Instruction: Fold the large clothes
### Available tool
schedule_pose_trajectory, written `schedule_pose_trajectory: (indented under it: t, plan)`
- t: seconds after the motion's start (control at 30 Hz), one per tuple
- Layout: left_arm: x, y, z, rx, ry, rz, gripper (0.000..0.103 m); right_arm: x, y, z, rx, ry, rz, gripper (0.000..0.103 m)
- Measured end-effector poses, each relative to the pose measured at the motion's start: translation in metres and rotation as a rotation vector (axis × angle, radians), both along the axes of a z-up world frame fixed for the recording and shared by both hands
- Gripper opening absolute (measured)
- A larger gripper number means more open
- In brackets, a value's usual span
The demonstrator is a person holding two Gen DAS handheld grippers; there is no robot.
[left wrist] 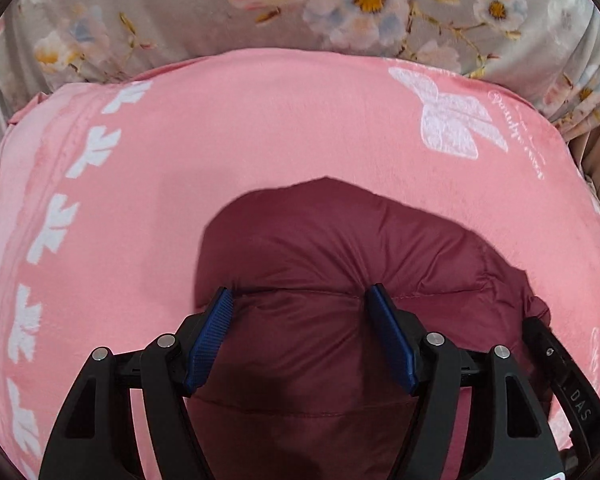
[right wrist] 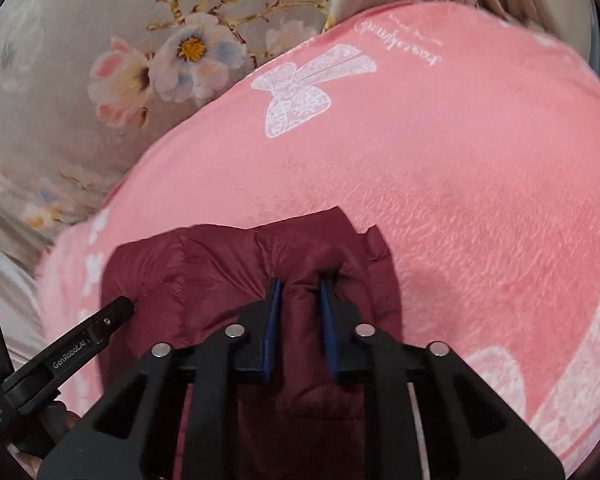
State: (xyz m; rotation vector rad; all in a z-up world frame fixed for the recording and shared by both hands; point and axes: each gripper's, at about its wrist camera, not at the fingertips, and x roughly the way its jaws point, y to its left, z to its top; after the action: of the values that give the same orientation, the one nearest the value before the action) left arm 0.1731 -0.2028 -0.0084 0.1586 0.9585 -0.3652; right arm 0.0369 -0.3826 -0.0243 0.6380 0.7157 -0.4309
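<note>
A dark red puffy jacket (left wrist: 328,248) lies bunched on a pink blanket (left wrist: 260,128). My left gripper (left wrist: 300,296) is open, its blue pads (left wrist: 210,336) wide apart and pressed on either side of a padded section of the jacket. In the right wrist view the jacket (right wrist: 204,268) fills the lower middle. My right gripper (right wrist: 300,284) is shut on a fold of the jacket, the fabric pinched between its blue pads (right wrist: 274,320). The left gripper's black finger (right wrist: 100,322) shows at the jacket's left edge in the right wrist view.
The pink blanket (right wrist: 460,168) has white bow and leaf prints. Behind it lies a grey floral bedsheet (left wrist: 180,12), also in the right wrist view (right wrist: 80,80). The other gripper's black body (left wrist: 572,392) sits at the lower right of the left wrist view.
</note>
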Motion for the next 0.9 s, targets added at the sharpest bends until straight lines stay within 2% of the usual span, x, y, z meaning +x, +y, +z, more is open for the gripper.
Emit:
schedule_pose_trajectory:
  t: [0.13, 0.43, 0.9]
  plan:
    - [-0.006, -0.009, -0.02, 0.016, -0.072, -0.005, 0.08, 0.0, -0.002, -0.024, -0.029, 0.009, 0.006, 0.013]
    - [-0.003, -0.016, -0.038, 0.029, -0.125, 0.019, 0.09, 0.012, 0.006, -0.035, -0.12, 0.015, 0.015, 0.012]
    - [-0.004, -0.022, -0.049, 0.058, -0.171, 0.03, 0.092, 0.016, 0.009, -0.039, -0.147, 0.013, 0.006, 0.012]
